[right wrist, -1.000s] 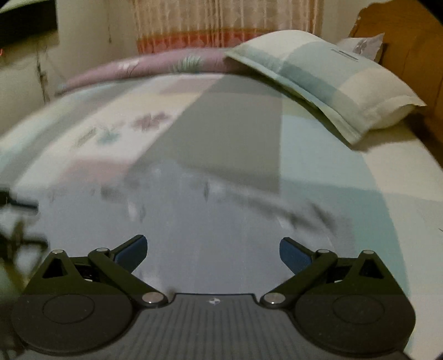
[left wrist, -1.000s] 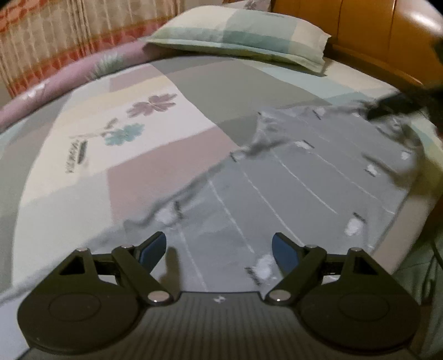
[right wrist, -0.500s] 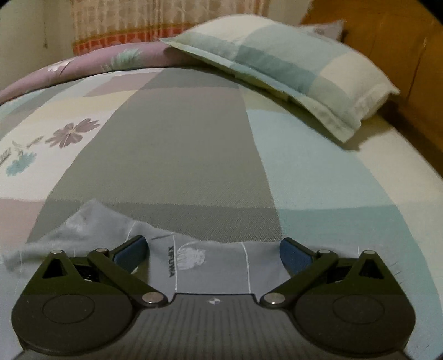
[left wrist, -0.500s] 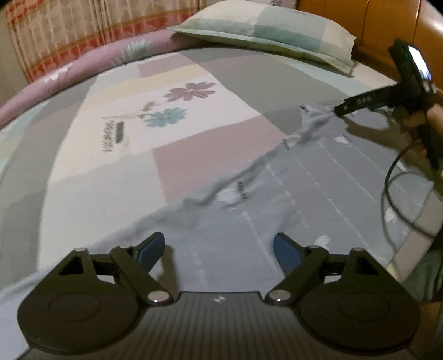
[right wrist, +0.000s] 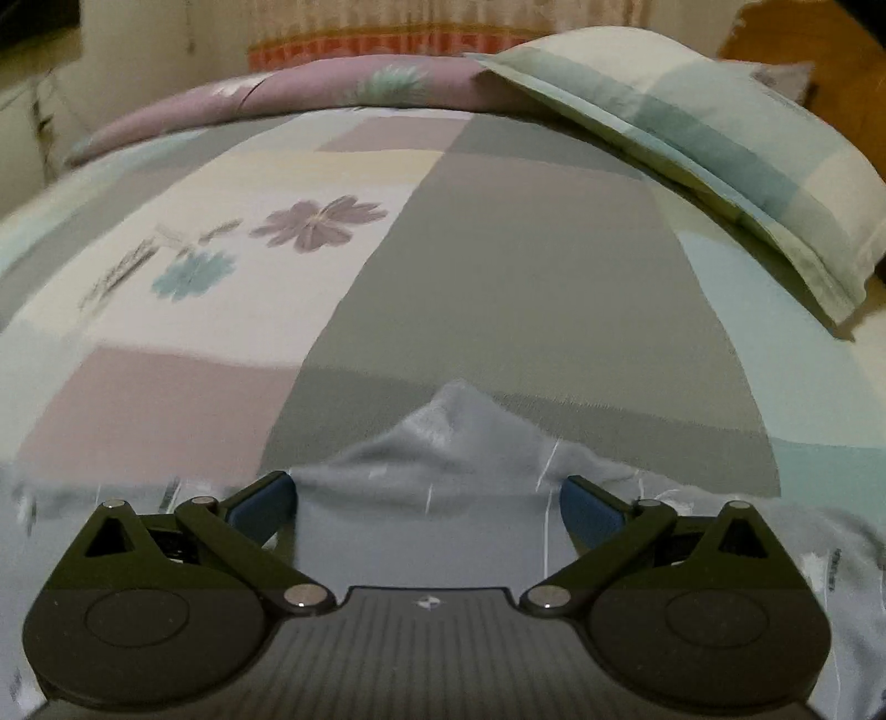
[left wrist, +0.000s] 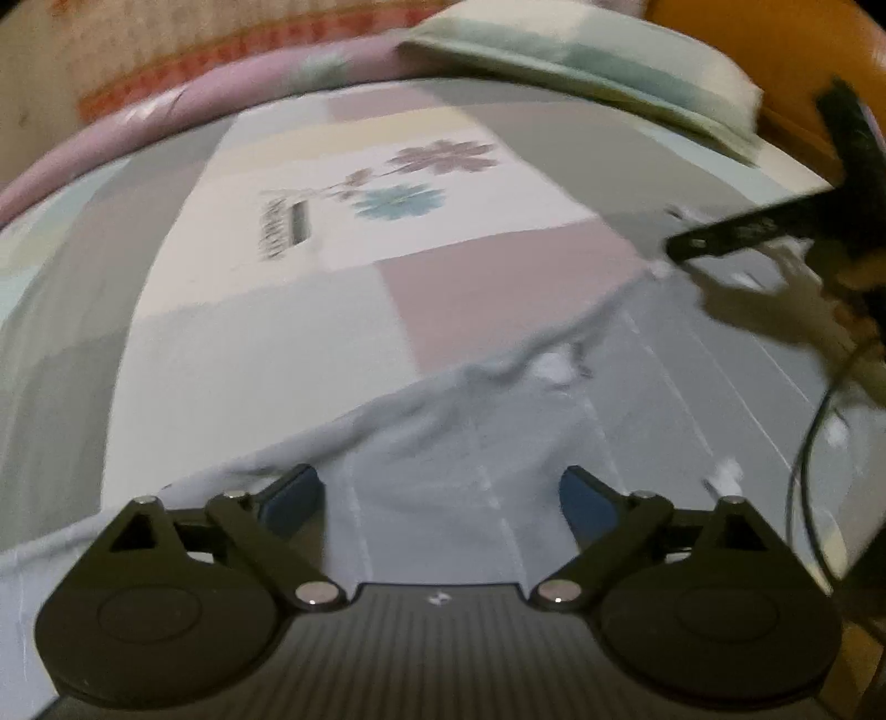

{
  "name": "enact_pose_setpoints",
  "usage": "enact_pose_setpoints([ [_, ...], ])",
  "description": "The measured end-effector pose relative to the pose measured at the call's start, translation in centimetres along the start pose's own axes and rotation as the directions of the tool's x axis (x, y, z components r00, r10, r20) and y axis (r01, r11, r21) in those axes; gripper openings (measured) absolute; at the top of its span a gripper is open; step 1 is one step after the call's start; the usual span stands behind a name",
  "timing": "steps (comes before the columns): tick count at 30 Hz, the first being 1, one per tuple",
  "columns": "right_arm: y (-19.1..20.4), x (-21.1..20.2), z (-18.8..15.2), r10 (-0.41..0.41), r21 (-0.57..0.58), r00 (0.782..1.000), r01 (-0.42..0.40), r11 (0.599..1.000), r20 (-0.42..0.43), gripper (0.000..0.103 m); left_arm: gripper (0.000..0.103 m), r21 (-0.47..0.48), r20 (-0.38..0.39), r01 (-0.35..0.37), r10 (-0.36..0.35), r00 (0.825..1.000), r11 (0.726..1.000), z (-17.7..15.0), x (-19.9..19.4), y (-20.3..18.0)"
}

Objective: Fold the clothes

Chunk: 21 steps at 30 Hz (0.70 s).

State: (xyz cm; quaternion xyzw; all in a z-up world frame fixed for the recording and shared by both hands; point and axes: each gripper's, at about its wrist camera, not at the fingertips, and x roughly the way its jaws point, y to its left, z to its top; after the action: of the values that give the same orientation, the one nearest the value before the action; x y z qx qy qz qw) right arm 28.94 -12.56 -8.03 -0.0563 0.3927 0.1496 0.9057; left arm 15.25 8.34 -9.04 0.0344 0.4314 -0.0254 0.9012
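So the grey garment point(left wrist: 637, 421) with thin white lines is lying spread out on the bed point(left wrist: 266, 354), over the near part of the patchwork sheet, well short of the pillow point(right wrist: 736, 144) up by the wooden headboard point(left wrist: 775, 50). Its far edge is rumpled, with one little peak poking up toward the pillow point(right wrist: 454, 410). The left tool point(left wrist: 440, 498) is over the cloth with its jaws still opening, fabric under the gap but nothing pinched. The right tool point(right wrist: 429, 507) is spread wide too, blue pads point(right wrist: 260, 507) clear of the cloth, right at the garment's far edge. In the left view the right tool point(left wrist: 714, 241) shows up dark and blurry near the headboard side.
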Motion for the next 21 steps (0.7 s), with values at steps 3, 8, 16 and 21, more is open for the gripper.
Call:
enact_pose_setpoints([
  [3,0.0,-0.7,0.3,0.007,0.004,1.000,-0.007,1.000,-0.021,0.103,0.092,0.017,0.015,0.016,-0.016,1.000,1.000,0.7,-0.7,-0.4],
  [8,0.2,-5.4,-1.6,-0.007,-0.050,1.000,0.007,0.999,0.015,0.103,0.093,0.077,0.080,0.202,-0.209,0.975,0.976,2.2,-1.8,-3.4],
  [16,-3.1,-10.2,-7.3,-0.118,0.012,0.992,0.119,0.993,-0.043,0.103,0.093,0.067,0.030,0.286,-0.289,0.957,0.956,4.6,3.4,-6.6],
  [21,-5.0,-12.4,-10.2,-0.136,0.098,0.990,0.139,0.986,-0.030,0.103,0.093,0.067,0.053,0.247,-0.251,0.967,0.967,5.5,2.9,-7.3],
])
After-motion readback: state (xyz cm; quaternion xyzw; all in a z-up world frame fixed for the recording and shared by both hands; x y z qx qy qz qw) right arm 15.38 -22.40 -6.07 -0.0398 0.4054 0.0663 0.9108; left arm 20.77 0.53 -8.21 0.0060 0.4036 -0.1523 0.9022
